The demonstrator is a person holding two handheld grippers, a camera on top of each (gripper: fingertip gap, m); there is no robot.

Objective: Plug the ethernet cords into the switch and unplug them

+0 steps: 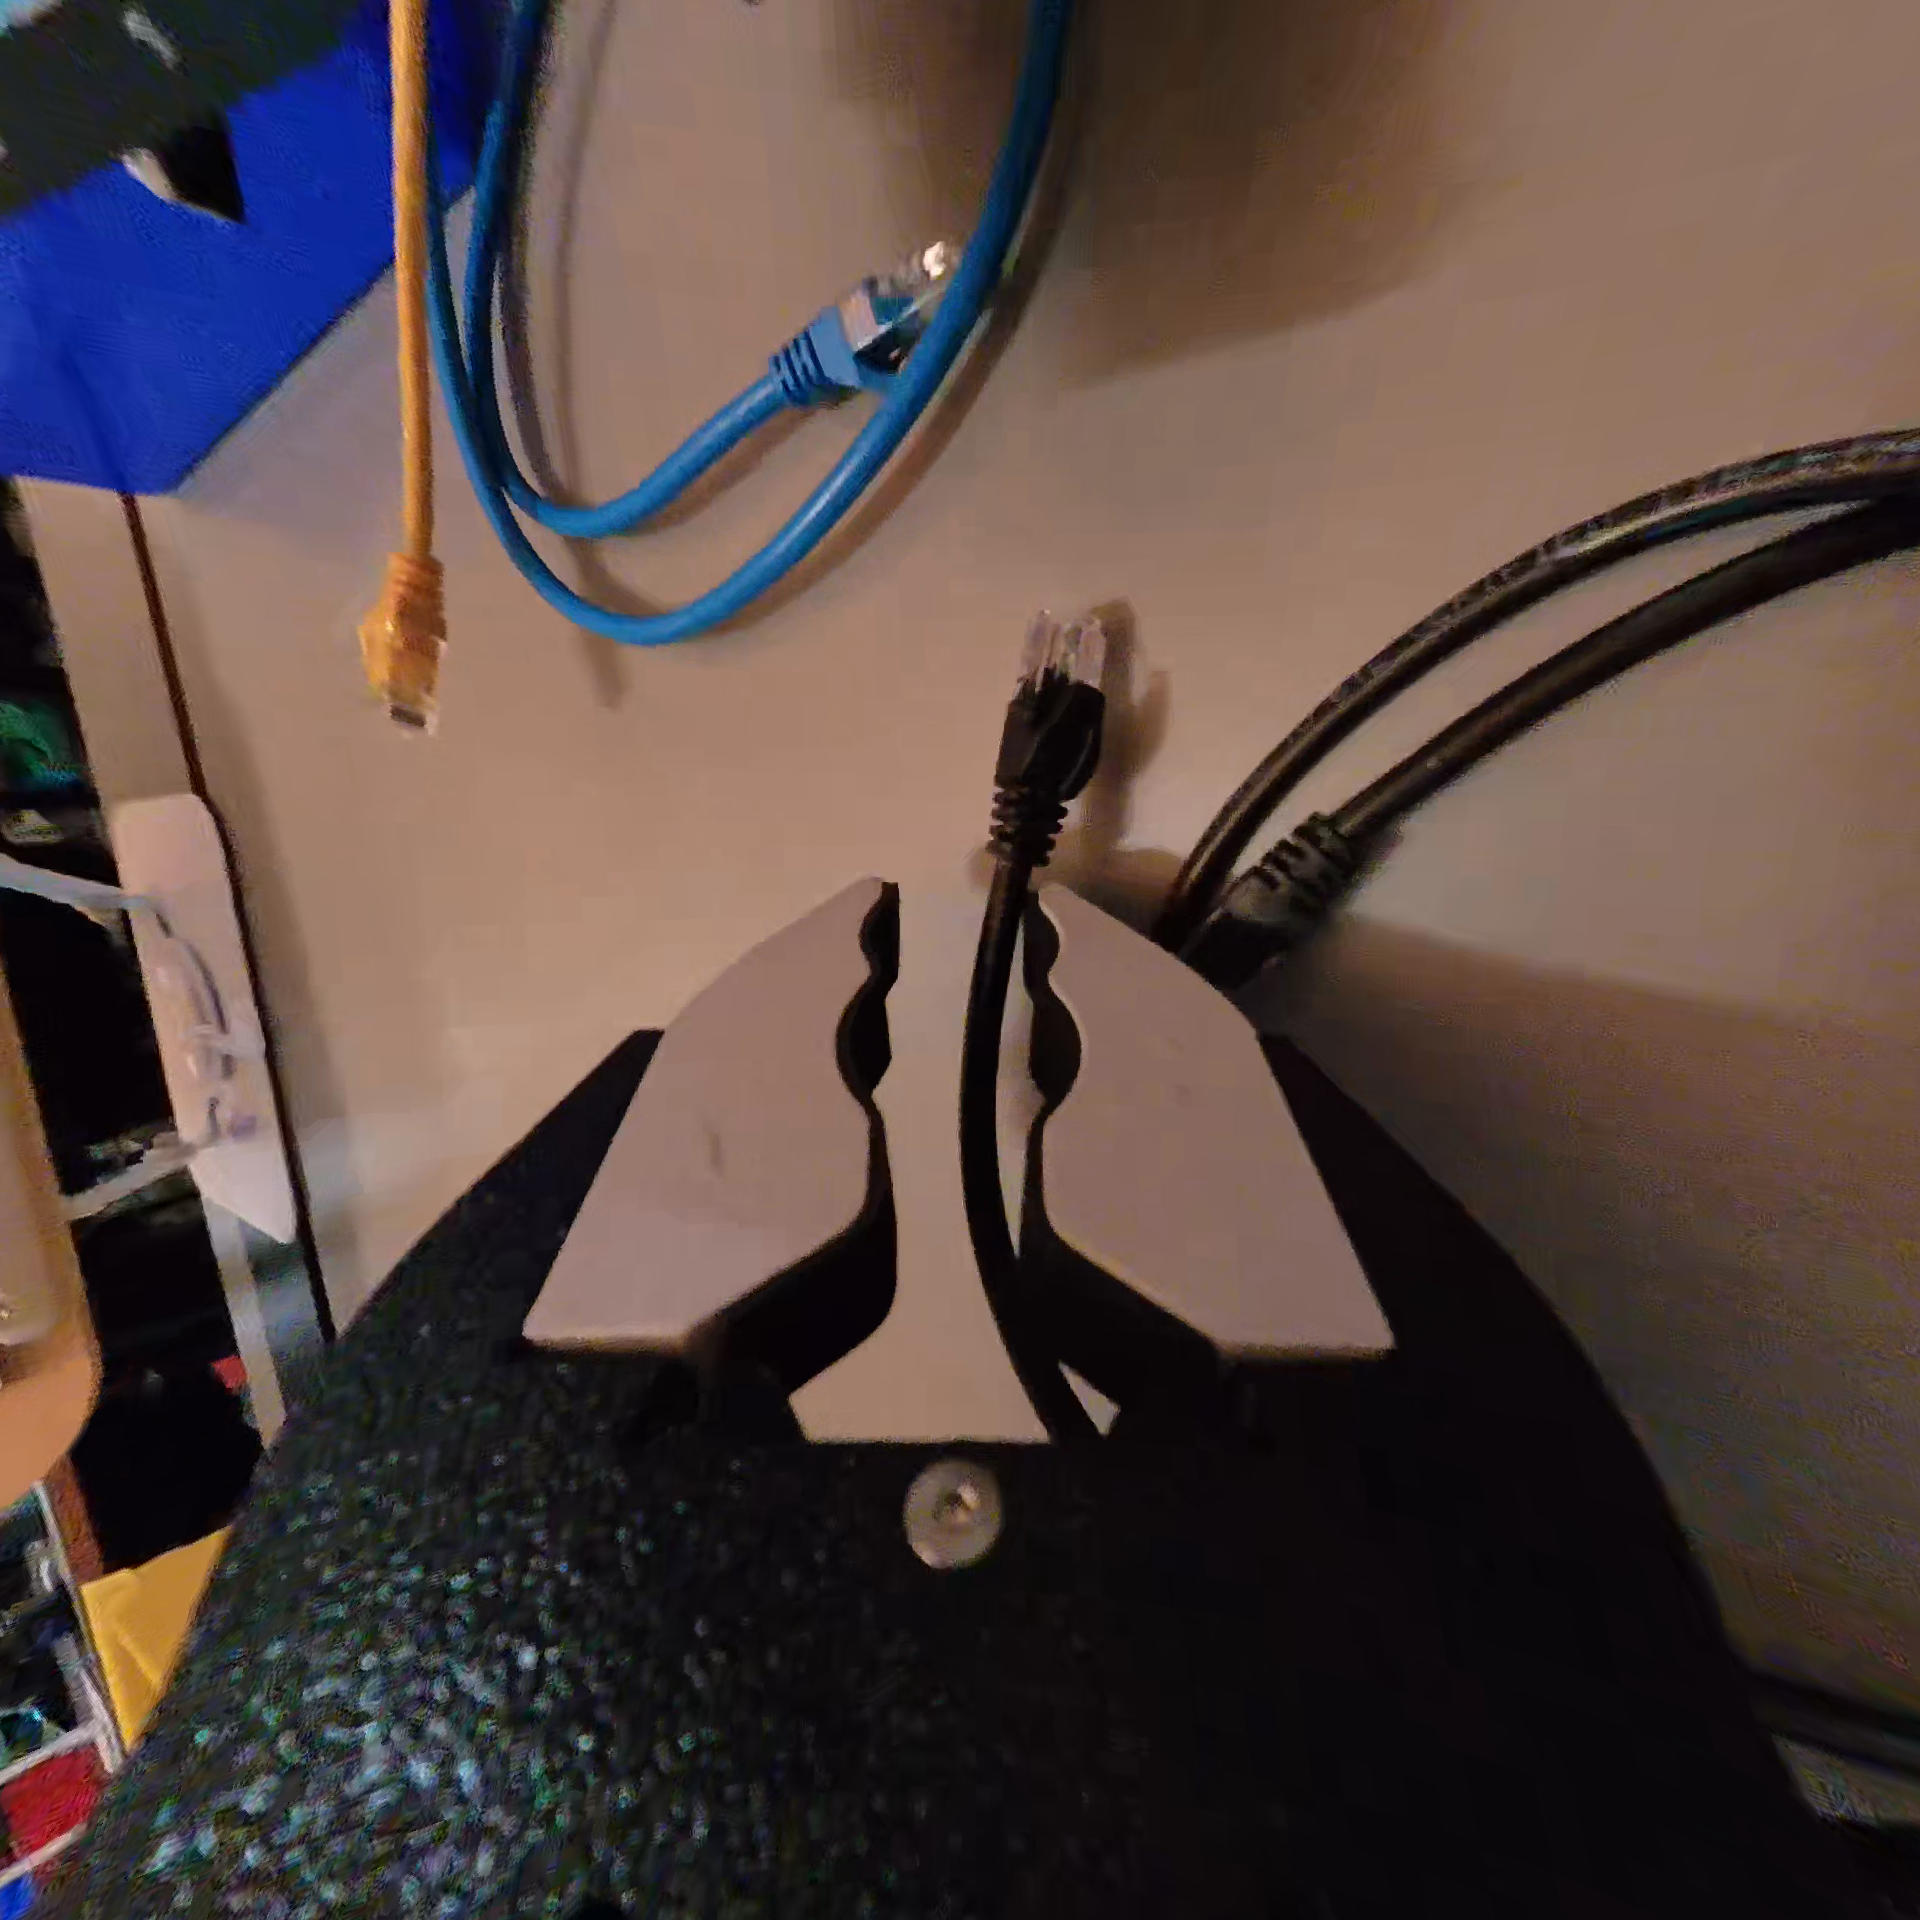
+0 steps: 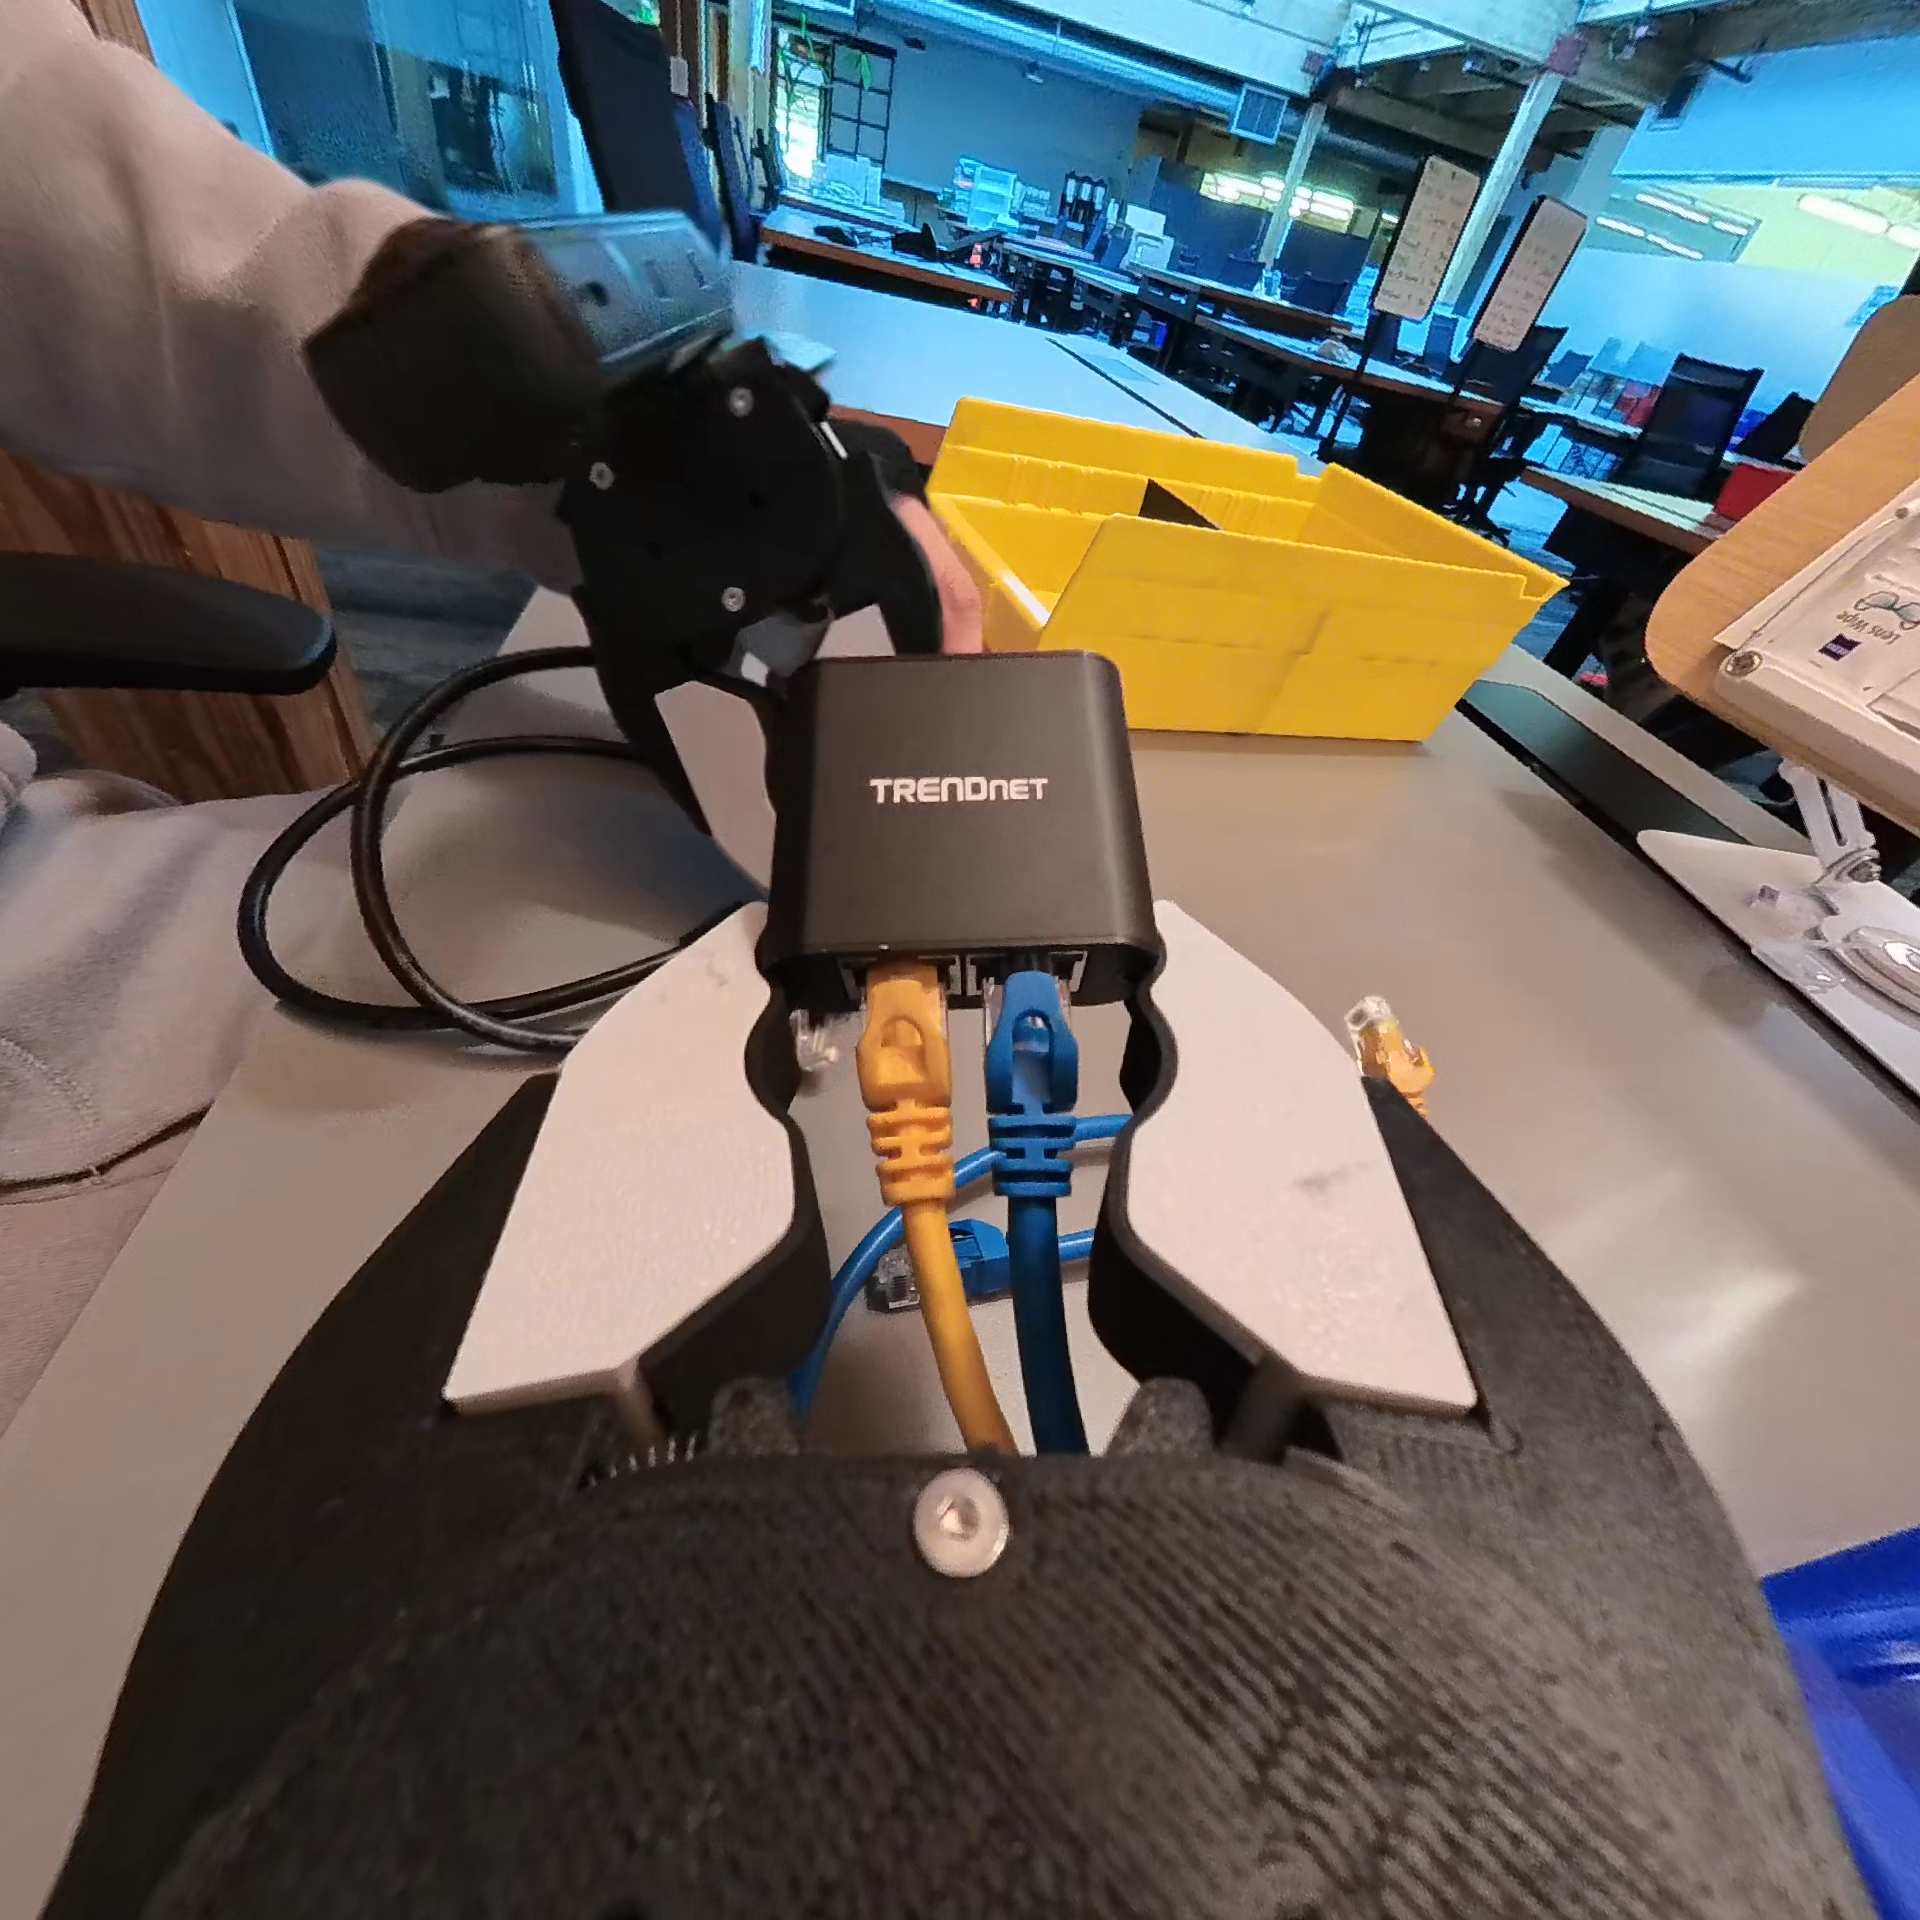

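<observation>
Currently my right gripper is clamped on the black switch, one finger on each side of its port end, holding it just above the grey counter. Yellow cord sits in a port left of centre on the switch; blue cord sits in the port beside it, to the right. Both run back from the switch between my fingers. Loose yellow plug lies on the counter right of the switch, outside my right finger. Yellow bin stands behind the switch.

My left gripper is left of the switch, fingers narrowly parted around the black cord. Cord lies against the right finger only; I cannot tell whether it is truly pinched. Its black plug sticks out past the fingertips, clear tip forward. Rest of the black cord loops on the counter left of the switch.
</observation>
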